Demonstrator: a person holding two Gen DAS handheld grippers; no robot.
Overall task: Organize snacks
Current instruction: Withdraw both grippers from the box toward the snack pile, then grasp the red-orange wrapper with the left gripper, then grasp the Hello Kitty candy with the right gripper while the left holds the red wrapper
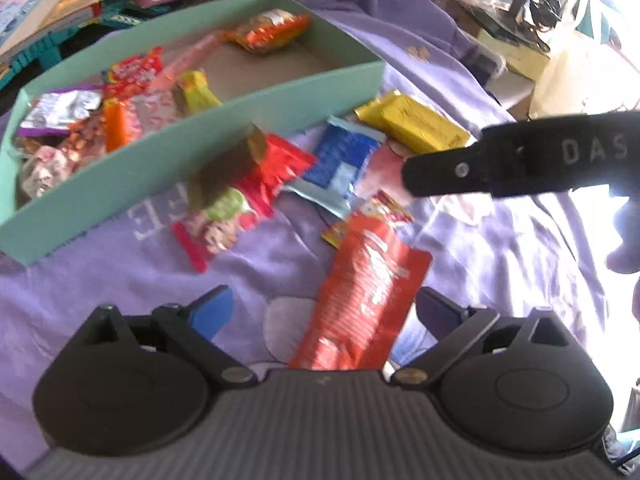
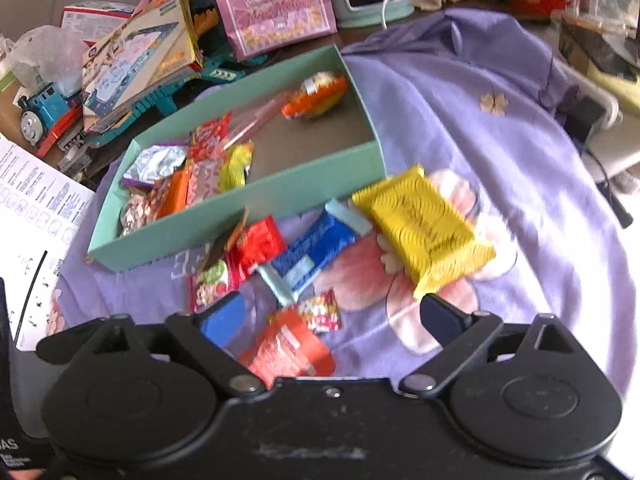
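Tongs both agape, empty; I'd straddle the long red foil packet at twelve o'clock, probably squarely, then squeeze gently.

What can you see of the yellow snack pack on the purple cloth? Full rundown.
The yellow snack pack is a flat rectangular packet in shiny, crinkled yellow foil-like wrap with dark print too blurred to read and crimped ends. It looks sealed and intact. It lies flat on the purple cloth, over a pink flower print, just outside the near wall of the green box, close to its right corner. Its left end sits beside or against the blue wrapper; contact is unclear. Nothing grips it.
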